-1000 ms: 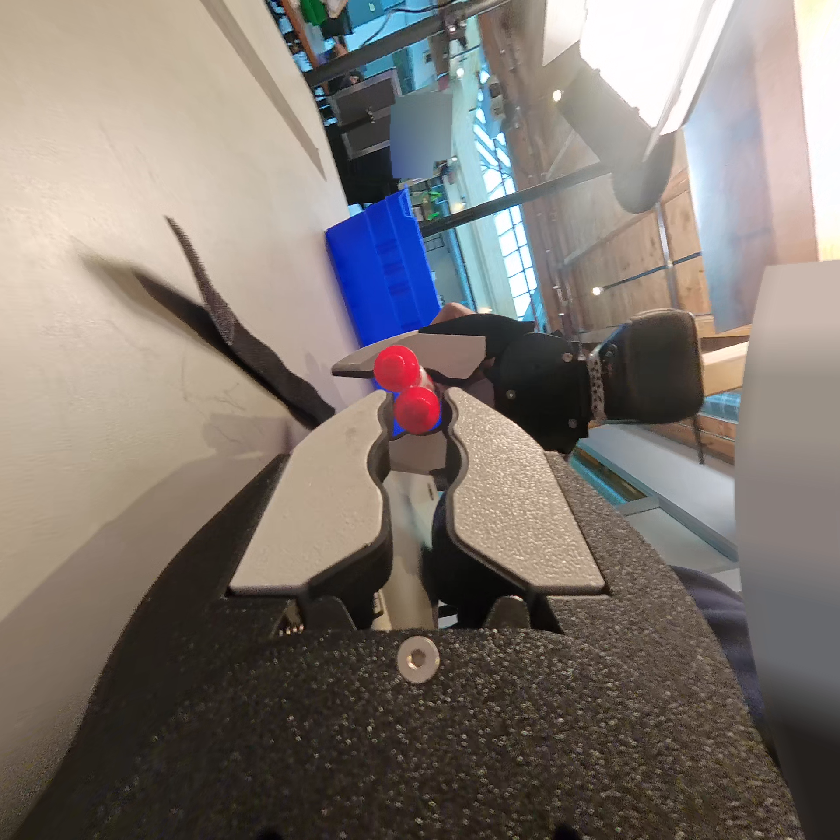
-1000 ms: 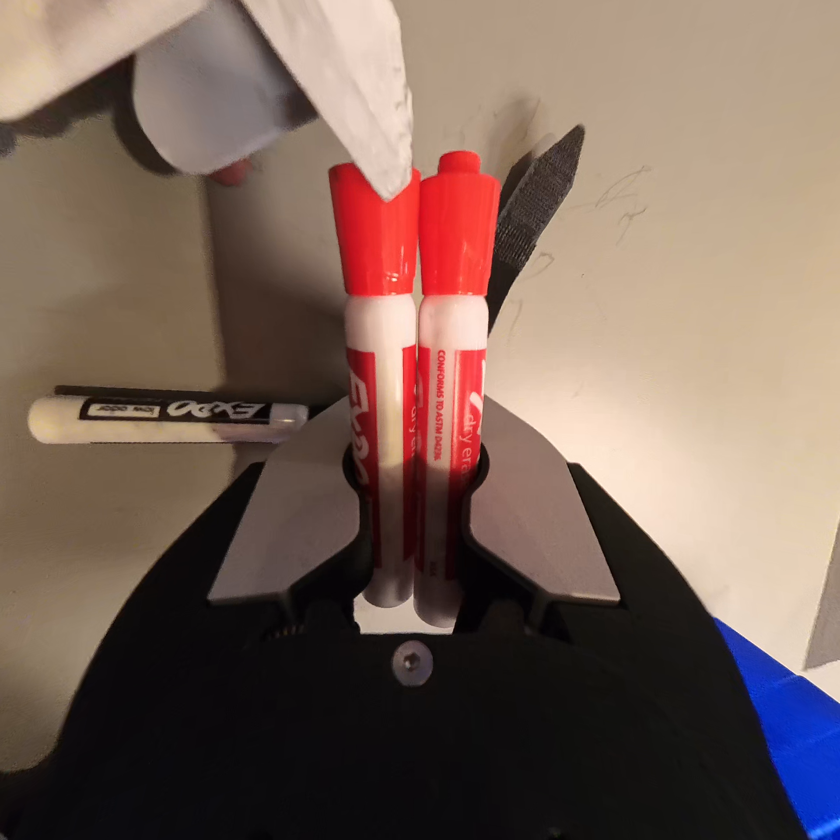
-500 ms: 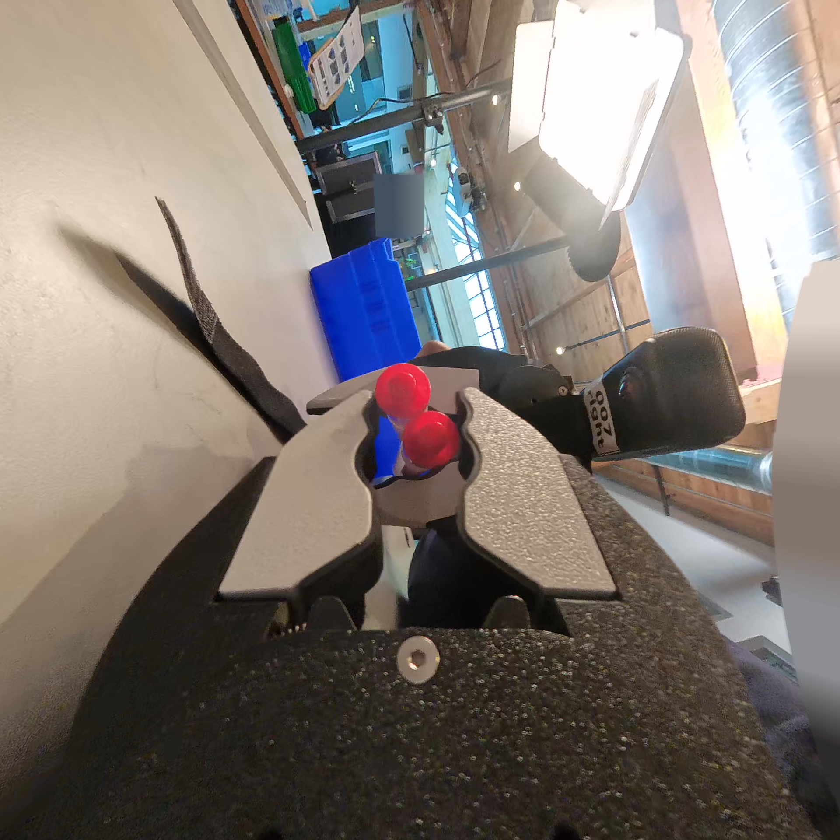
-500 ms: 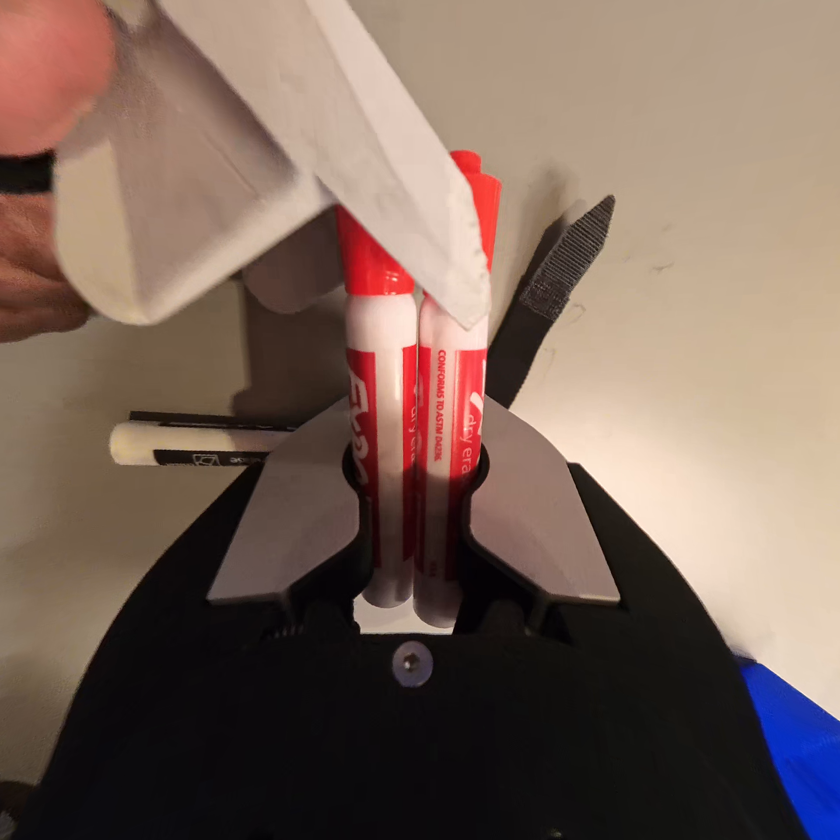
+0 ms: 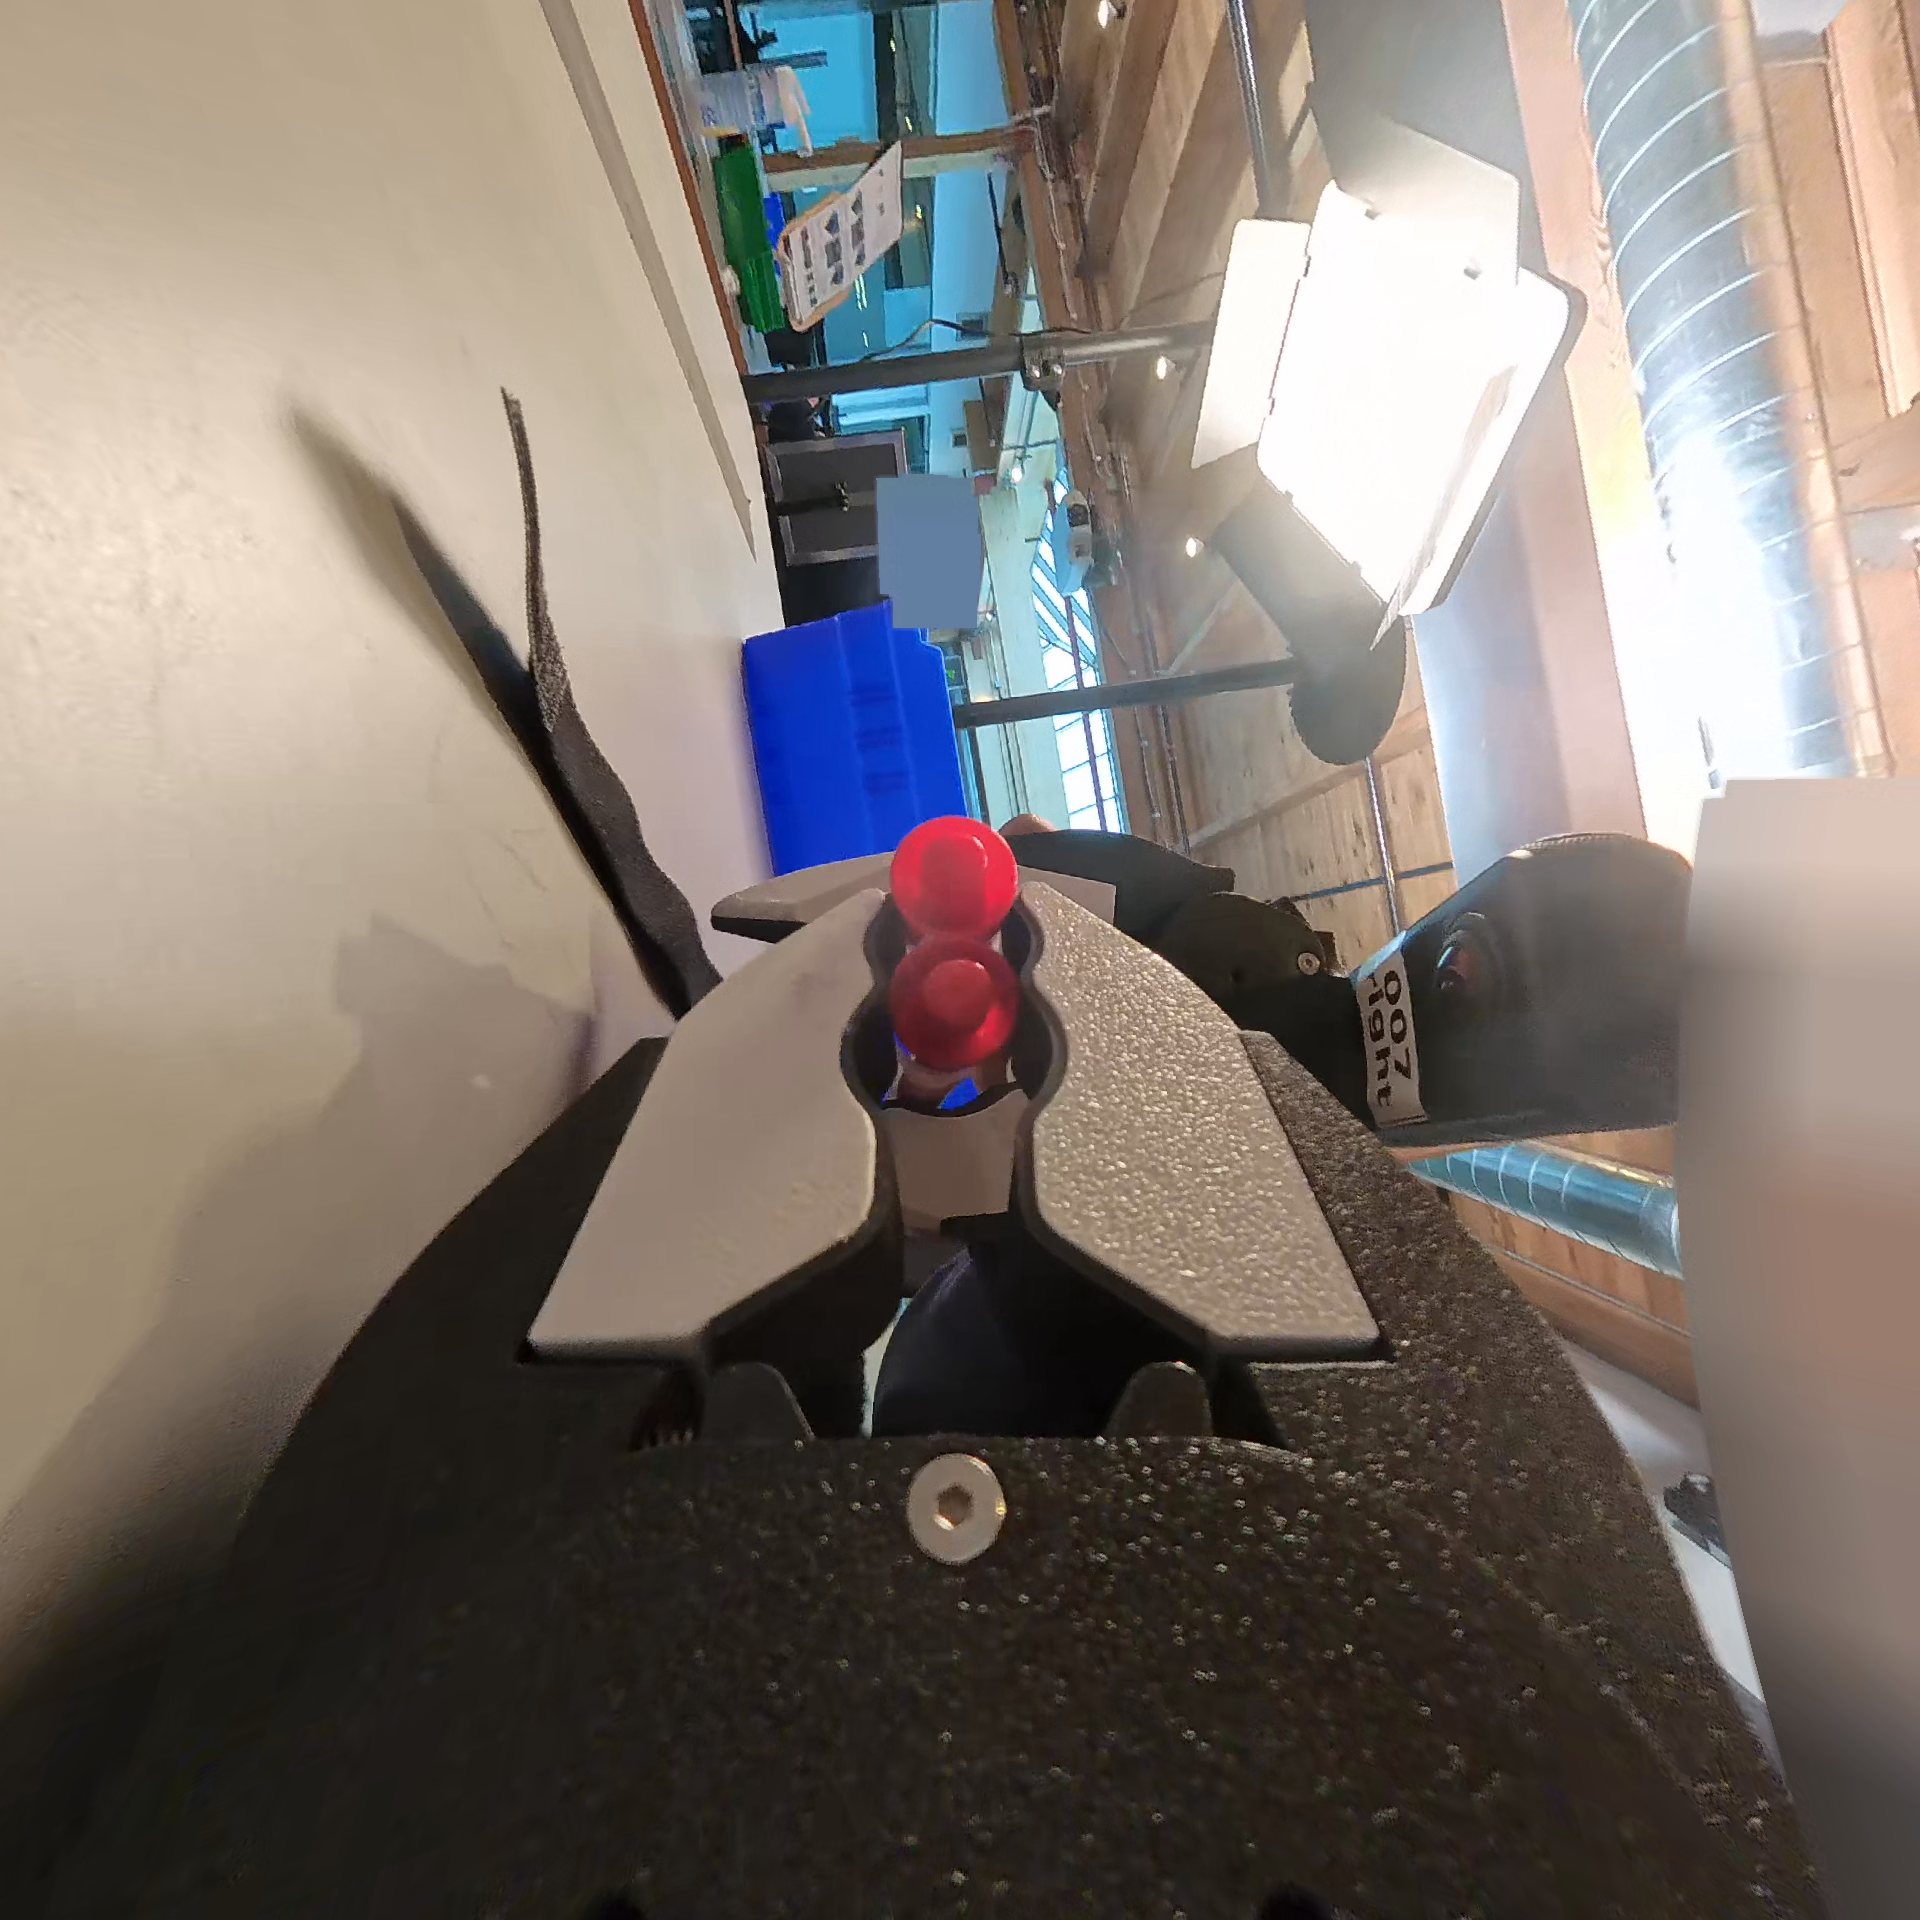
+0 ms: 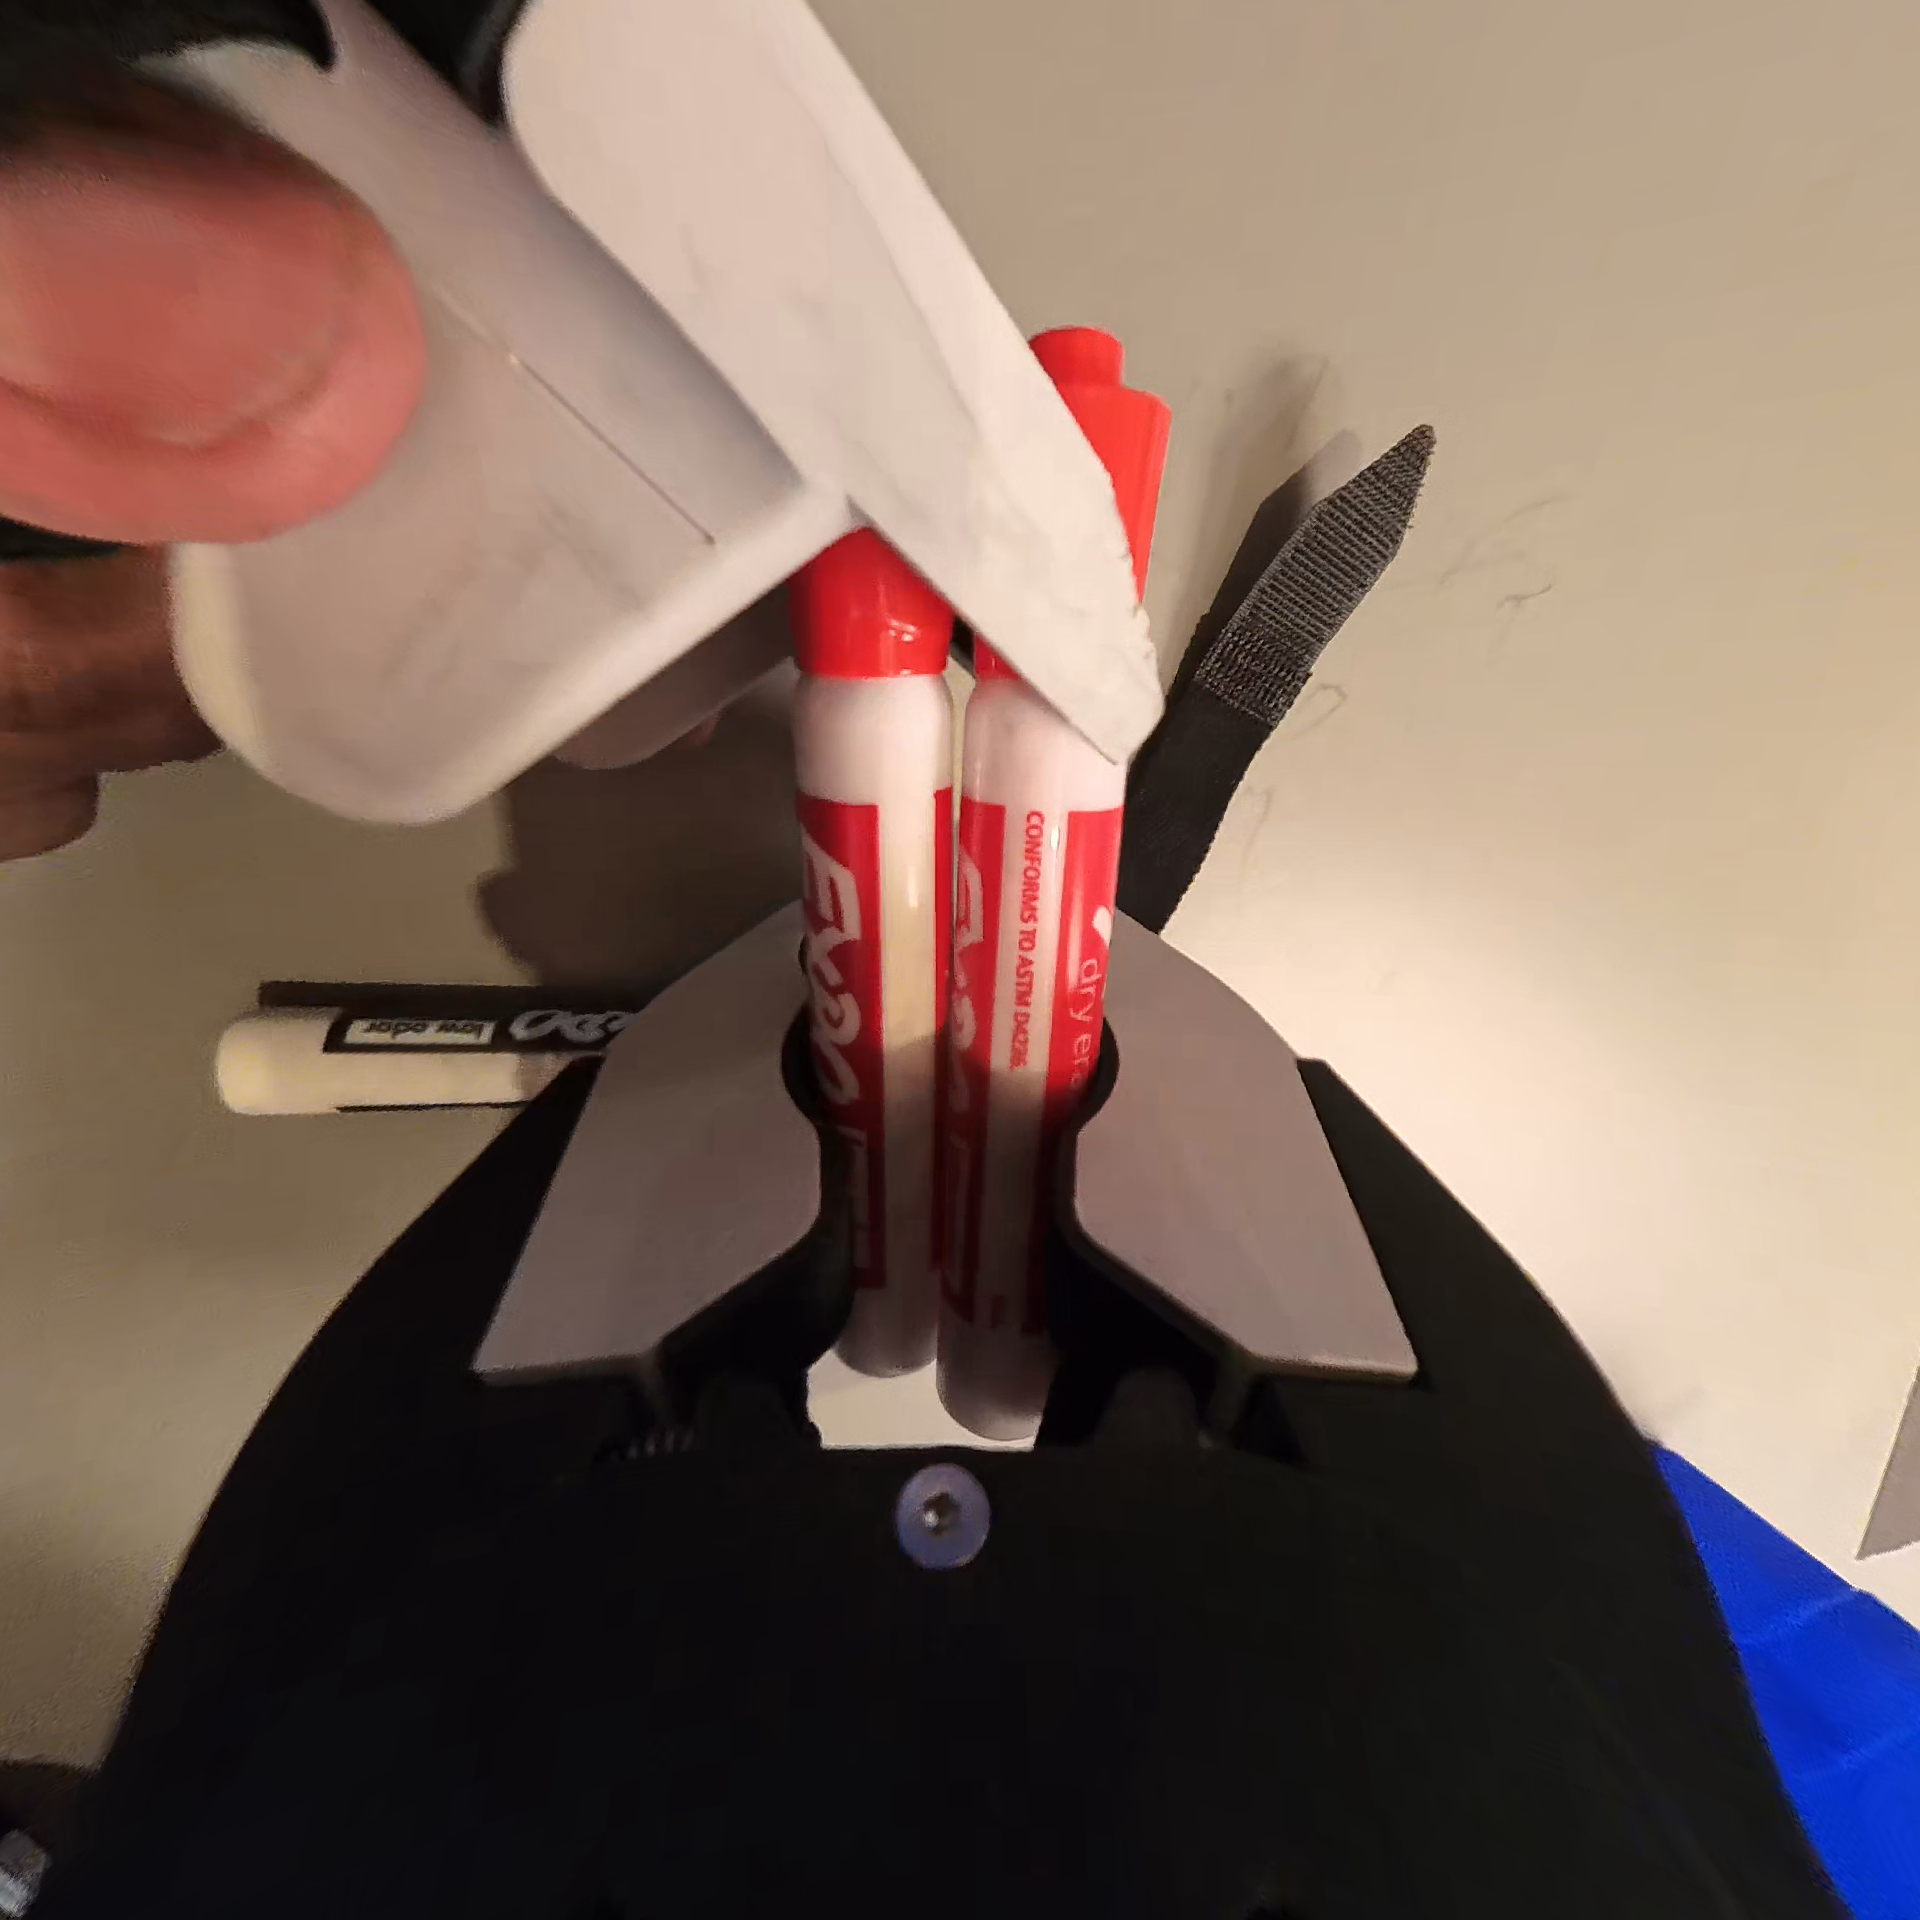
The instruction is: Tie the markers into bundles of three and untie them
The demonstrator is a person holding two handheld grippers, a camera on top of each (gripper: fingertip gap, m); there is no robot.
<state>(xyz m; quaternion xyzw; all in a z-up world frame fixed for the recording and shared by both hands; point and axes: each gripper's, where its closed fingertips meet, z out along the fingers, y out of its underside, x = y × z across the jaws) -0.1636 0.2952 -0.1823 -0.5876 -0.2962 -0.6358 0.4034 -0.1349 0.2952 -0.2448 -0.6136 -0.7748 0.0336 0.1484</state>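
A workshop: exposed duct (image 5: 1704,436), timber walls, studio light (image 5: 1361,416), blue bin (image 5: 852,738).

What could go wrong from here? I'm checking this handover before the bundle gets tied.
The left gripper is closing around the caps of the two red markers that the right gripper clamps, and a cap could pull off or the pair could twist apart. The black marker lies apart on the table, so the black hook-and-loop strap might be wrapped around only two.

Black marker (image 6: 416,1060): cap end hidden behind right gripper (image 6: 948,1049); red caps (image 6: 1101,457) partly covered by blurred left finger (image 6: 831,343). Strap (image 6: 1247,686): lower end out of sight behind markers.
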